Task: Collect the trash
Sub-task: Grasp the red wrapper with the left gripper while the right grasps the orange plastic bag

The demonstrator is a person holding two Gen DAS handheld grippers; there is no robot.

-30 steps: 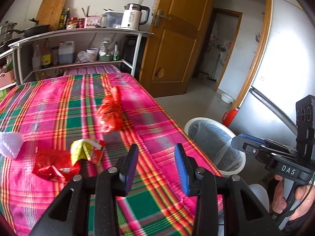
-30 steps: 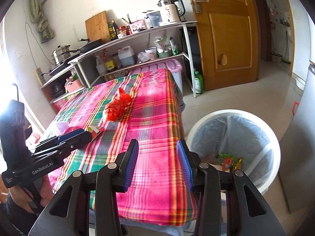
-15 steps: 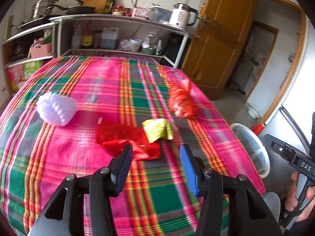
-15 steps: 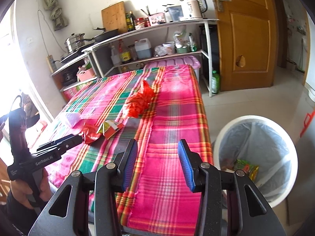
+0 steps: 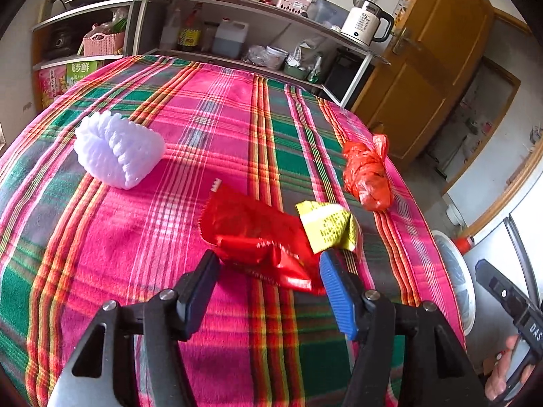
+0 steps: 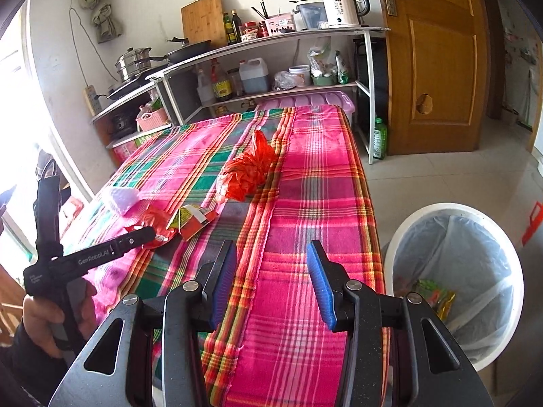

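On the plaid tablecloth [image 5: 142, 237] lie a crumpled red wrapper [image 5: 254, 234], a yellow wrapper [image 5: 327, 225], an orange-red plastic bag [image 5: 366, 173] and a white foam net [image 5: 117, 147]. My left gripper [image 5: 268, 271] is open, its fingers either side of the red wrapper's near edge. My right gripper [image 6: 271, 274] is open and empty above the table's near right part. In the right wrist view I see the left gripper [image 6: 135, 237] over the red wrapper [image 6: 154, 220], and the white bin [image 6: 454, 271] on the floor to the right, with trash inside.
Shelves [image 6: 271, 37] with a kettle, pans and bottles stand behind the table. A wooden door [image 6: 437, 61] is at the back right. The bin [image 5: 454, 281] stands off the table's right edge, with tiled floor around it.
My left gripper has swung left from the bin side and closed in on the red wrapper. My right gripper has drifted slightly over the table's right part, still open.
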